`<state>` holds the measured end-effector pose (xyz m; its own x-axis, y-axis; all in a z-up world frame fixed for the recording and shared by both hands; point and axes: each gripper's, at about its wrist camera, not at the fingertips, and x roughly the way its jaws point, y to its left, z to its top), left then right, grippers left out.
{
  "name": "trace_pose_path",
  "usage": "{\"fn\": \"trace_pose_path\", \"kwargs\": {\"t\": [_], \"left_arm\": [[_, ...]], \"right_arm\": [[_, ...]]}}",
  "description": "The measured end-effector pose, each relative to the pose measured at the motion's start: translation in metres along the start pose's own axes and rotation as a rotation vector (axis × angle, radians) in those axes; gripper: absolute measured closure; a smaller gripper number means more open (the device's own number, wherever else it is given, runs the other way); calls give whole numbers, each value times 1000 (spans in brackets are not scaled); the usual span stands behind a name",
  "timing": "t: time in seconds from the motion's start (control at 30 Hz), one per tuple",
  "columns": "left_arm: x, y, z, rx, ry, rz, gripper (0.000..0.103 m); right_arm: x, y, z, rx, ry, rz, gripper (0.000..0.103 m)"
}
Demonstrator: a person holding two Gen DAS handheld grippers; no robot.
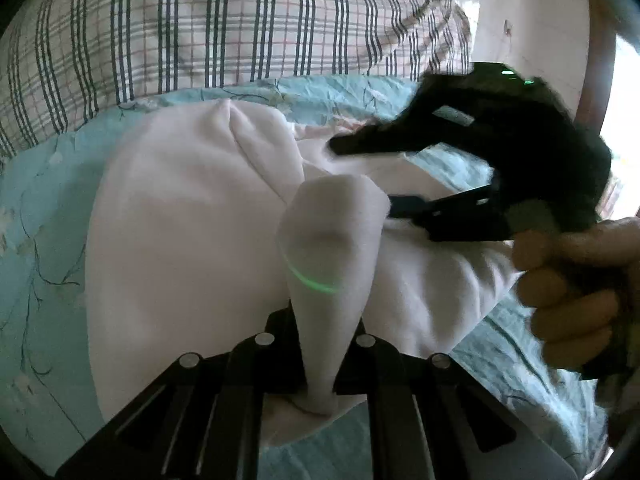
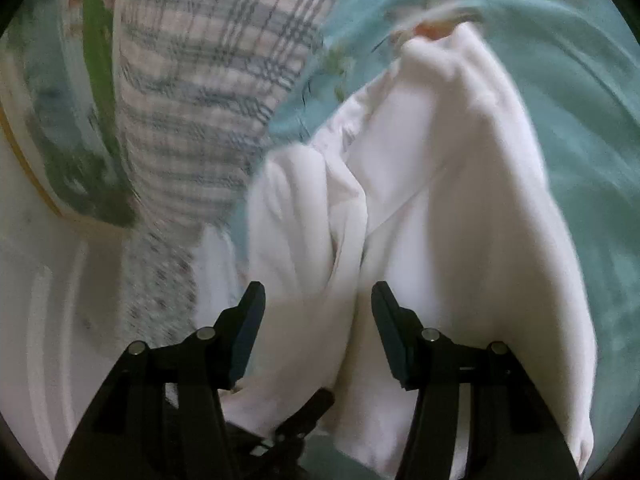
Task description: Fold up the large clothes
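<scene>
- On the teal floral bedsheet, the white garment lies bunched beside a plaid quilt.
- Left gripper jaws pinch a garment fold.
- Right gripper jaws are spread over the cloth.

My white garment lies rumpled on the bed, one corner (a pinched cone) lifted upright.

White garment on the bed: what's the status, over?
Left gripper shut on white garment. Right gripper open, over the cloth. Nothing blocking.
</scene>
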<state>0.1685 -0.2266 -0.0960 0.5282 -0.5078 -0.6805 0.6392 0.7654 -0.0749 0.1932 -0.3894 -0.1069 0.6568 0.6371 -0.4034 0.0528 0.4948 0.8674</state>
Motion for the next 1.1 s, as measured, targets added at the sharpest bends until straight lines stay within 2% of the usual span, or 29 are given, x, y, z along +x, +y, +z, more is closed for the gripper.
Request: {"fn": "trace_pose_path", "kwargs": {"t": [0.13, 0.2, 0.23, 0.27, 0.33, 0.4, 0.53, 0.73, 0.8, 0.9, 1.03, 1.1], "left_arm": [[-12, -3, 4, 24, -14, -2, 95], [-14, -8, 8, 48, -15, 9, 95], [-16, -10, 13, 58, -18, 20, 95], [-19, -11, 17, 59, -20, 20, 95], [-26, -12, 30, 43, -45, -7, 95], [-34, -17, 44, 25, -69, -74, 95], [-24, -45, 58, 27, -62, -180, 95], [38, -66, 44, 14, 80, -240, 94], [52, -66, 40, 19, 105, -249, 94], [51, -68, 37, 44, 90, -242, 91], [37, -58, 40, 21, 128, -279, 76], [16, -56, 36, -1, 118, -292, 58]], "right_arm": [[34, 26, 13, -122, 64, -50, 47], [49, 39, 21, -179, 71, -91, 54], [55, 45, 25, -214, 77, -131, 79], [57, 51, 30, -233, 80, -139, 94], [40, 65, 35, -282, 47, -88, 94], [8, 77, 36, -351, -14, -71, 95], [-38, 68, 42, -366, -83, -107, 95], [-34, -1, 51, -267, -46, -260, 95], [-31, -17, 51, -245, -41, -279, 95], [-32, -22, 49, -238, -60, -260, 95], [-32, -16, 49, -267, -61, -290, 94], [-35, -13, 48, -278, -59, -313, 94]]}}
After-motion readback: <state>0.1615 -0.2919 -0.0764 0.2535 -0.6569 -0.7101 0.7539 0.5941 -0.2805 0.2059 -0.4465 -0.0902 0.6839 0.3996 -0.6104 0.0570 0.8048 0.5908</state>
